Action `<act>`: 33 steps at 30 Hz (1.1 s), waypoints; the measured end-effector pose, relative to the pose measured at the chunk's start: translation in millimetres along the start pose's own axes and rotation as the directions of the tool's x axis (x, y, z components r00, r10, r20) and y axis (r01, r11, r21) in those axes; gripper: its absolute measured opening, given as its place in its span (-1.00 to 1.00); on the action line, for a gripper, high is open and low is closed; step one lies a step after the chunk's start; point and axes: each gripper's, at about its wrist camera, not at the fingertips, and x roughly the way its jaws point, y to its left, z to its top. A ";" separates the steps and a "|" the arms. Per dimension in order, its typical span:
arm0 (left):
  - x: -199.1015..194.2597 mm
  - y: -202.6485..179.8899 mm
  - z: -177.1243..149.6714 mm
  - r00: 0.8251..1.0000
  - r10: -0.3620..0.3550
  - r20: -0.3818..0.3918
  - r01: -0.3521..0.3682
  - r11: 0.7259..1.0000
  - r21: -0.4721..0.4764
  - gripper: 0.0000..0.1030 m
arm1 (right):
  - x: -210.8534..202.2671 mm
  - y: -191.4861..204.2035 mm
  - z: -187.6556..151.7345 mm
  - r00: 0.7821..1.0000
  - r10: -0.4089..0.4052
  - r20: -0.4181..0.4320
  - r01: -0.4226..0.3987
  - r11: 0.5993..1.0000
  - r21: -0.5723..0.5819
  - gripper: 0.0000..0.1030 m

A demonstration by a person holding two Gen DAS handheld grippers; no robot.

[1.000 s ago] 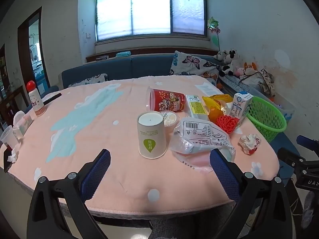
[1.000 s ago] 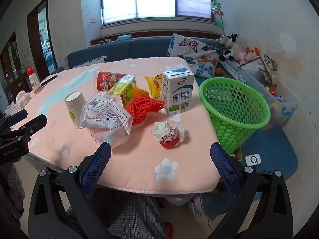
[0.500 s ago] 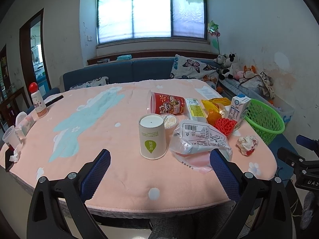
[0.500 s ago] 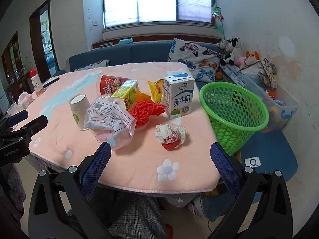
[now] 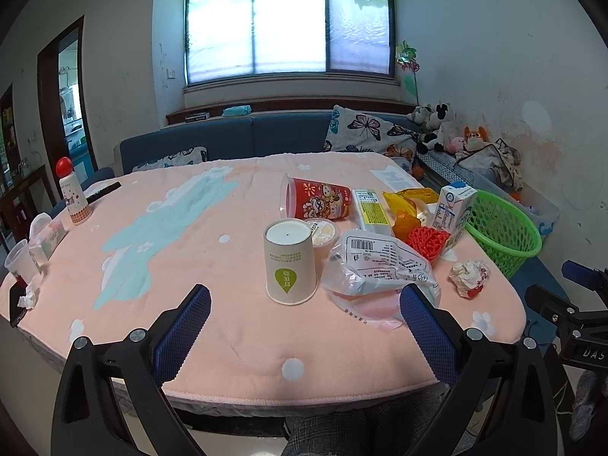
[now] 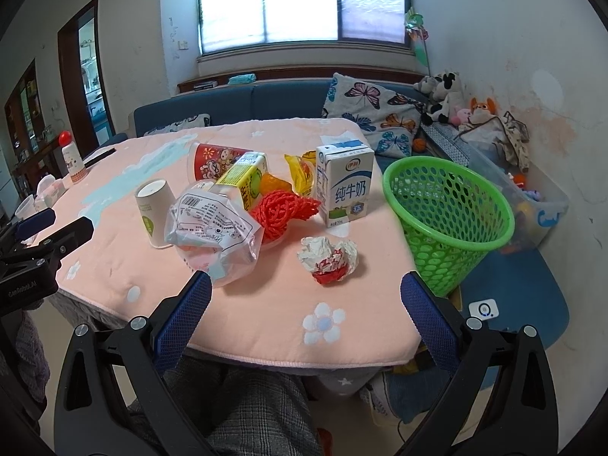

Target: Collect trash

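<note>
Right gripper released and empty above the table edge; crumpled wrapper lies at 12 o'clock, just ahead. Green basket stands farther, at 2 o'clock. Left gripper likewise released, inverted paper cup at 12 o'clock.

The left tool is held level, with its two blue fingers spread wide apart and nothing between them. The right tool is in the same pose, wide and empty.
</note>
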 end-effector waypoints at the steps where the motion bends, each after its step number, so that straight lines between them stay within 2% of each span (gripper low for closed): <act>1: -0.3 0.0 0.3 1.000 -0.001 -0.001 0.001 1.000 0.000 0.88 | -0.1 -0.2 0.1 1.000 0.001 0.000 -0.001 1.000 0.002 0.92; 33: 10.5 0.4 1.2 1.000 -0.001 -0.021 0.001 1.000 0.000 0.88 | 7.3 1.9 -2.5 1.000 0.001 -0.014 -0.001 1.000 0.003 0.92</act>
